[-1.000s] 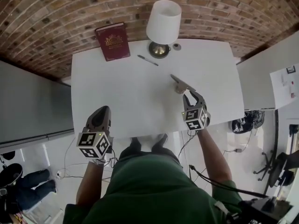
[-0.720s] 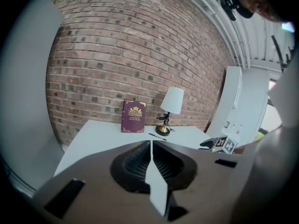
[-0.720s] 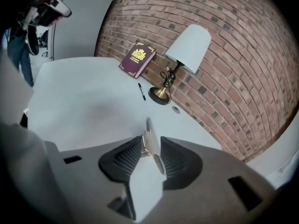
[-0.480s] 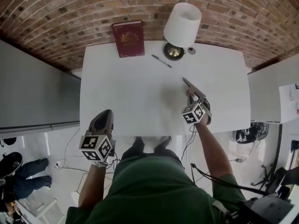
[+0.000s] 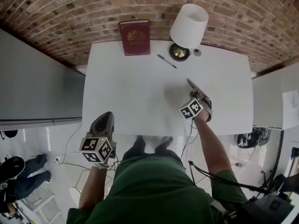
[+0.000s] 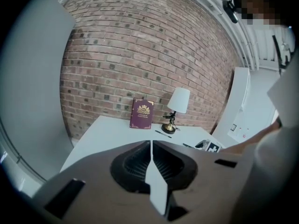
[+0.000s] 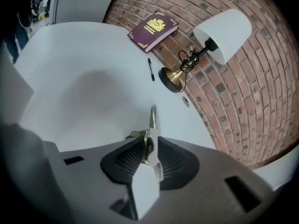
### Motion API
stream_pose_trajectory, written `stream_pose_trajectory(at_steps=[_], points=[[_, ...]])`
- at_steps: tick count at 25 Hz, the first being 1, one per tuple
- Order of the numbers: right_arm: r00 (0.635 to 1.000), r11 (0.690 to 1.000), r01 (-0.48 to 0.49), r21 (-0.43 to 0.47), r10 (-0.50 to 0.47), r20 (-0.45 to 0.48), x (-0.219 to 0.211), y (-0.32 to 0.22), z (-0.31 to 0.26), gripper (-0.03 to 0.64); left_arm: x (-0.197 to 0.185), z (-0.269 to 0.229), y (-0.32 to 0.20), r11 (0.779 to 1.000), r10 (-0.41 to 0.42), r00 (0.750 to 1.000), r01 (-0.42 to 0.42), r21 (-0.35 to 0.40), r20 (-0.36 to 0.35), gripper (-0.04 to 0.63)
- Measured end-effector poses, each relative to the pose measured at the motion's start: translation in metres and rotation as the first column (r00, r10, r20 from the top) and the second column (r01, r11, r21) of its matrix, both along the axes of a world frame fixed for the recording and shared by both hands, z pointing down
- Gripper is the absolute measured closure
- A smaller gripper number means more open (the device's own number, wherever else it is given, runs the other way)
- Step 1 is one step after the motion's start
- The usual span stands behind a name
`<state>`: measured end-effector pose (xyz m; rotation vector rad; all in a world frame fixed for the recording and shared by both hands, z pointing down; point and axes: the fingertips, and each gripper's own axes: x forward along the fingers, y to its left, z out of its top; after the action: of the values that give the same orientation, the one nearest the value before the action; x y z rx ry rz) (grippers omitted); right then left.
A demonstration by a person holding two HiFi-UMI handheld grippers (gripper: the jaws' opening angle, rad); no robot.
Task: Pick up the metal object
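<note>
The metal object, a thin pointed silvery piece, sticks out ahead of my right gripper over the right part of the white table. In the right gripper view the metal object stands on edge between the ribbed pads, and my right gripper is shut on it. Its jaws have just been closing with the metal piece between them. The object's tip points toward the lamp, low over the tabletop. My left gripper hangs off the table's near left edge, and my left gripper is shut on nothing.
A dark red book lies at the table's back edge. A white-shaded brass lamp stands to its right, with a pen in front and a small round disc beside the base. A brick wall runs behind.
My right gripper has dropped closer to the tabletop and rolled, with the metal object still in its jaws. My left gripper has shifted slightly near the front edge.
</note>
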<state>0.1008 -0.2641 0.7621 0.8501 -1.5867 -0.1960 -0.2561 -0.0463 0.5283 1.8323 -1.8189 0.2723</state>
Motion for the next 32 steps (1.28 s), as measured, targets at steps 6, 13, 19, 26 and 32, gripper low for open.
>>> stream_pose_trajectory(at_steps=[6, 13, 19, 26, 32], points=[[1.0, 1.0, 0.014, -0.013, -0.014, -0.016, 0.001, -0.003, -0.001, 0.56, 0.006, 0.005, 0.002, 1.0, -0.015, 0.998, 0.014, -0.009, -0.056, 0.581], [1.0, 1.0, -0.005, -0.025, 0.005, 0.012, 0.012, -0.003, -0.009, 0.582, 0.013, -0.002, -0.005, 1.0, 0.004, 0.998, -0.003, 0.015, -0.069, 0.581], [0.992, 0.999, -0.035, -0.026, 0.038, 0.118, 0.015, 0.002, -0.024, 0.588, 0.02, -0.002, -0.009, 1.0, 0.021, 0.996, -0.019, 0.02, -0.084, 0.581], [0.946, 0.991, -0.133, -0.018, 0.132, 0.297, 0.016, 0.007, -0.054, 0.589, 0.032, -0.004, -0.019, 0.998, 0.062, 0.993, -0.059, 0.034, -0.097, 0.581], [0.887, 0.981, -0.194, -0.014, 0.181, 0.426, 0.016, 0.013, -0.08, 0.589, 0.041, -0.007, -0.028, 0.994, 0.1, 0.99, -0.096, 0.046, -0.103, 0.581]])
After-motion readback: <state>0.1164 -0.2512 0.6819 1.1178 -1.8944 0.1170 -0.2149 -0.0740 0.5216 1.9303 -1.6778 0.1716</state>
